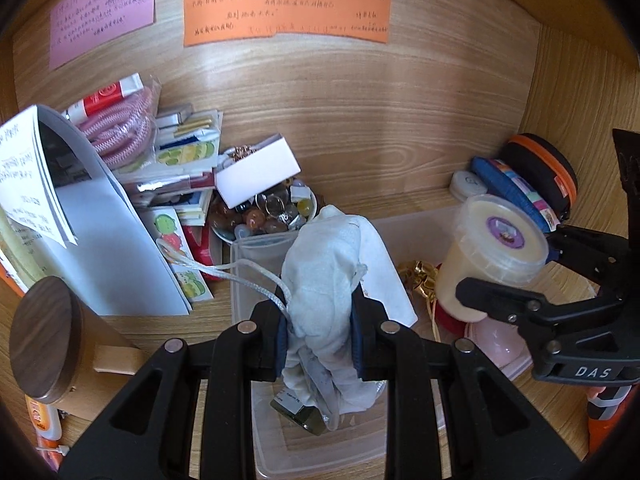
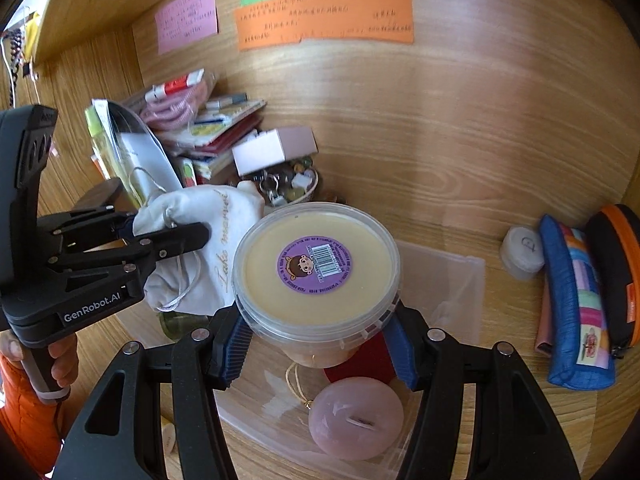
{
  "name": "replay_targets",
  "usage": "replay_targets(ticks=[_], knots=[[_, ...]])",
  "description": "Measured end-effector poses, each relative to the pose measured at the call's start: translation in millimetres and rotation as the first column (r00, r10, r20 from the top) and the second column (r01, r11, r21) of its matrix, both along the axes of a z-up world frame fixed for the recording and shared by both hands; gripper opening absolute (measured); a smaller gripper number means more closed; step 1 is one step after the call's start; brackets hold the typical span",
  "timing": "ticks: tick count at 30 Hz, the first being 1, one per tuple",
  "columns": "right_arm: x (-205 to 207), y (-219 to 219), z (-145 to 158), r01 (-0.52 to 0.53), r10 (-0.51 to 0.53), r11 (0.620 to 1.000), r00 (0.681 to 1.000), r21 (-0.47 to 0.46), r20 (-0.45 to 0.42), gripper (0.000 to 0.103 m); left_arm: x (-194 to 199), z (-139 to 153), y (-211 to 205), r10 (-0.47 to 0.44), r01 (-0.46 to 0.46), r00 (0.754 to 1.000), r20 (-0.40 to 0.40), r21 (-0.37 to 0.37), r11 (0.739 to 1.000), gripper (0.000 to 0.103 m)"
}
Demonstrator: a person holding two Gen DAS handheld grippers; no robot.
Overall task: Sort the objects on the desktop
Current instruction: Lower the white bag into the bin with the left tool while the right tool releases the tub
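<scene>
My left gripper (image 1: 320,320) is shut on a white drawstring cloth pouch (image 1: 328,264), held above a clear plastic box (image 1: 416,232). In the right wrist view the same pouch (image 2: 208,240) sits in the left gripper (image 2: 160,228) at the left. My right gripper (image 2: 318,344) is shut on a cream tub with a clear lid and purple sticker (image 2: 316,268), also over the clear box (image 2: 452,280). The left wrist view shows that tub (image 1: 496,240) in the right gripper (image 1: 508,264). Inside the box lie a pink round piece (image 2: 356,416), a small dark bottle (image 1: 304,412) and gold bells (image 1: 420,276).
A bowl of beads (image 1: 272,212) with a white carton (image 1: 256,172) stands behind the box, beside a heap of booklets (image 1: 188,148) and papers (image 1: 100,240). At the right lie a blue pencil case (image 2: 576,308), a black-and-orange case (image 2: 616,272) and a white round pot (image 2: 522,252). Wooden walls close in the back and right.
</scene>
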State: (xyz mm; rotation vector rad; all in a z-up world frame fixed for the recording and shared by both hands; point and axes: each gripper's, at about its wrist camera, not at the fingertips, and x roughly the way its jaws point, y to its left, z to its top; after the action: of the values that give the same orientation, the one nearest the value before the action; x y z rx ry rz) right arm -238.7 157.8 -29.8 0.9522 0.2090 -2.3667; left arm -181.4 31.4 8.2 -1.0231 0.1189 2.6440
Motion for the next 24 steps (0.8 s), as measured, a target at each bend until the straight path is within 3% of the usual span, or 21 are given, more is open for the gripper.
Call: replay_targets(ticks=[24], knots=[[-9.9,-16.2,-35.5,-0.026,0.02,0.996,0.997,0.089,0.077,0.055,-6.2,-25.6,8.6,-0.024,0.027,0.998,0.053,-0.049,0.998,0.029]])
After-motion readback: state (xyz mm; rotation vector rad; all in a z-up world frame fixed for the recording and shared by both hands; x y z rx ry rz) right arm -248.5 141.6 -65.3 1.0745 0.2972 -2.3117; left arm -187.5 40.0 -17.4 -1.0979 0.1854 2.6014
